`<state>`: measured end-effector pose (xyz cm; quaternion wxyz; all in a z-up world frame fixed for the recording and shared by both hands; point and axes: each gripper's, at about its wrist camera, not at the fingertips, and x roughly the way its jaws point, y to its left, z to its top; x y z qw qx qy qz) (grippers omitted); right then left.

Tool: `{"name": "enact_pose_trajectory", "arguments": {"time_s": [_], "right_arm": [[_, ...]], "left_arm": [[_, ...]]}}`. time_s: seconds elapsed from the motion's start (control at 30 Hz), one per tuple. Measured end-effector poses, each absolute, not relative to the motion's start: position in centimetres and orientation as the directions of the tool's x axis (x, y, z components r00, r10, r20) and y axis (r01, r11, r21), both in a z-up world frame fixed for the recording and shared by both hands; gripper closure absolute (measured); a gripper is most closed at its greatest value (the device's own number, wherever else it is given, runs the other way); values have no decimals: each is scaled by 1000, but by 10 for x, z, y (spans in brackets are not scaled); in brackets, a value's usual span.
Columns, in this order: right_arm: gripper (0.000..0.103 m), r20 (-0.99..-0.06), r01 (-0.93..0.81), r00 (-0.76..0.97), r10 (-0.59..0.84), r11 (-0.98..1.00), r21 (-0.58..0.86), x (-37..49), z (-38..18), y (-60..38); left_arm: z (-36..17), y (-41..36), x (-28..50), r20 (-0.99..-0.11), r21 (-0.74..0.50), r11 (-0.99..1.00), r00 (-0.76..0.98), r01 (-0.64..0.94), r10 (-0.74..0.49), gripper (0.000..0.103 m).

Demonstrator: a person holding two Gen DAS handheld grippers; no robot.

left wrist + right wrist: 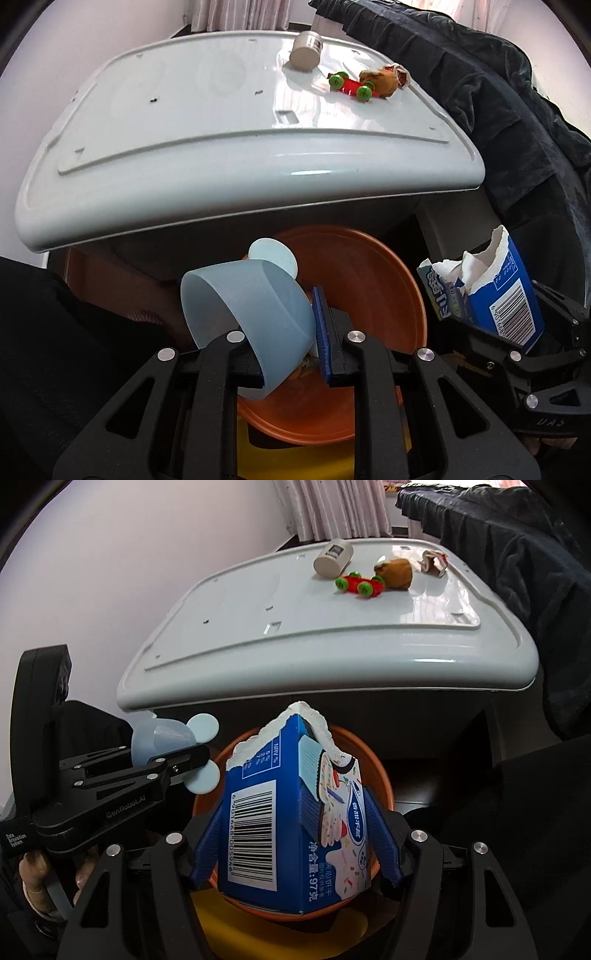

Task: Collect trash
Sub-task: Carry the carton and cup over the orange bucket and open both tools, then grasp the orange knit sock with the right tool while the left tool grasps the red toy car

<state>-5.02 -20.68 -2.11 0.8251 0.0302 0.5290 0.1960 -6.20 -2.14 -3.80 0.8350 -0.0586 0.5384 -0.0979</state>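
A pale blue plastic cup point(251, 310) with round ear-like tabs lies on its side in my left gripper point(291, 350), which is shut on its rim. It hangs over an orange basin point(369, 280). My right gripper point(295, 834) is shut on a torn blue biscuit box point(295, 812), held upright above the same orange basin point(373, 771). The box point(495, 295) and the right gripper show at the right of the left wrist view. The cup point(166, 738) and left gripper point(199, 757) show at the left of the right wrist view.
Behind the basin stands a white appliance top point(184, 122) carrying a white cylinder point(306, 51), a red toy car with green wheels point(351, 86), a brown toy point(380, 79) and a crumpled wrapper point(400, 74). Dark cloth point(498, 110) hangs at the right. Something yellow point(295, 458) lies under the basin.
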Motion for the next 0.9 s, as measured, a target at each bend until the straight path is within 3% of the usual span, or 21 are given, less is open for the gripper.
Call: {"name": "enact_pose_trajectory", "arguments": {"time_s": [0.17,0.2,0.23,0.3,0.9], "right_arm": [[33,-871,-298,348,347,922,248,-47,-26,-203],[28,-873,-299,346,344,922,245,-46,-26,-202],[19,-875,-297,347,339,924,240,-46,-26,-202],[16,-873,-291,356,332,928,234,-47,-24,-204],[16,-834,-227,425,351,934,277,-16,1,-231]], "left_arm": [[-39,-22,-60,-895,-203,974,385,101,-226,84],[-39,-22,-60,-898,-195,976,383,97,-217,77],[-39,-22,-60,-900,-190,977,381,95,-212,56],[-38,-21,-61,-902,-172,981,387,85,-191,32],[-15,-3,-49,-877,-190,981,442,39,-187,31]]}}
